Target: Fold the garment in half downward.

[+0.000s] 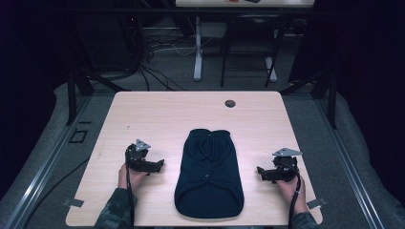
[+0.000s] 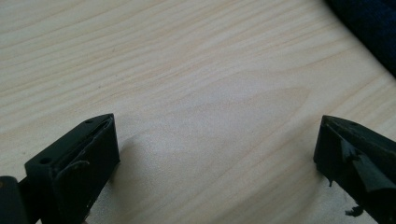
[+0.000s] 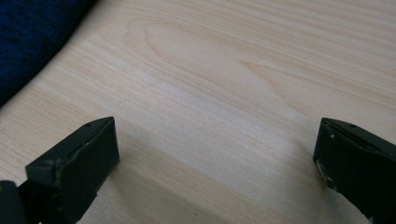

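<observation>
A dark navy knitted garment [image 1: 208,174] lies flat in the middle of the light wooden table [image 1: 157,119], its wide end toward the person. My left gripper [image 1: 160,165] rests on the table left of the garment, open, jaws pointing toward it with a gap of bare wood between. My right gripper [image 1: 260,172] rests to the garment's right, open too and aimed at it. In the left gripper view [image 2: 217,144] the jaws stand wide apart over bare wood, with the garment's edge [image 2: 373,28] at the top right. In the right gripper view [image 3: 217,149] the garment [image 3: 28,42] shows at the top left.
A small dark round spot [image 1: 230,103] sits near the table's far edge. Beyond the table stand a desk's legs [image 1: 197,52] and loose cables [image 1: 157,57] on the floor. Metal rails [image 1: 43,157] run along both sides of the table.
</observation>
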A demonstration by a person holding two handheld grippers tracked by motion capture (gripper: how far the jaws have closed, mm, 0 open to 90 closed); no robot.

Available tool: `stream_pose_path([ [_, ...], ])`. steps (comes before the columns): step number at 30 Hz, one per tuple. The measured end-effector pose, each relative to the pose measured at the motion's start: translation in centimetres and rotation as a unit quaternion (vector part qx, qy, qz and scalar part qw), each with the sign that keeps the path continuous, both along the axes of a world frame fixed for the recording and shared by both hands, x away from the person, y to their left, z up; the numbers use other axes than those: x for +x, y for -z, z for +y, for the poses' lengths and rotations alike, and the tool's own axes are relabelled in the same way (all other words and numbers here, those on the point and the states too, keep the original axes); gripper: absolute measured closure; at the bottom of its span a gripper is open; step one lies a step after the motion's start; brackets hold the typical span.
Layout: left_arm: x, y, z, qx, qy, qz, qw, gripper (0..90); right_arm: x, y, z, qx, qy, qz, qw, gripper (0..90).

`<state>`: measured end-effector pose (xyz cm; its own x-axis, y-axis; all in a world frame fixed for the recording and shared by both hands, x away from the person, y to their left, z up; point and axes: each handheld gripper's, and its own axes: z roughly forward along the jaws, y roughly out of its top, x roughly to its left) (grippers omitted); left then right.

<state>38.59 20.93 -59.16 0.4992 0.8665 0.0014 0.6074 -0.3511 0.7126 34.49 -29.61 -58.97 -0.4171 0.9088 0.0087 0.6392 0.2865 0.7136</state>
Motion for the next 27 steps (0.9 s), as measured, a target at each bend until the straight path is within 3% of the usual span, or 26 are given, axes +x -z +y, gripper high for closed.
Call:
stream_pose_path([
  [19,0.01,-0.01,-0.01,0.0,0.0,0.001,1.0,0.0,0.16,-0.01,0.21,-0.002,0.007,0.0,1.0,0.0],
  [27,0.21,-0.18,-0.08,-0.011,0.016,0.007,0.9998,0.0,0.38,-0.51,0.63,-0.02,-0.003,0.02,0.9996,0.0],
])
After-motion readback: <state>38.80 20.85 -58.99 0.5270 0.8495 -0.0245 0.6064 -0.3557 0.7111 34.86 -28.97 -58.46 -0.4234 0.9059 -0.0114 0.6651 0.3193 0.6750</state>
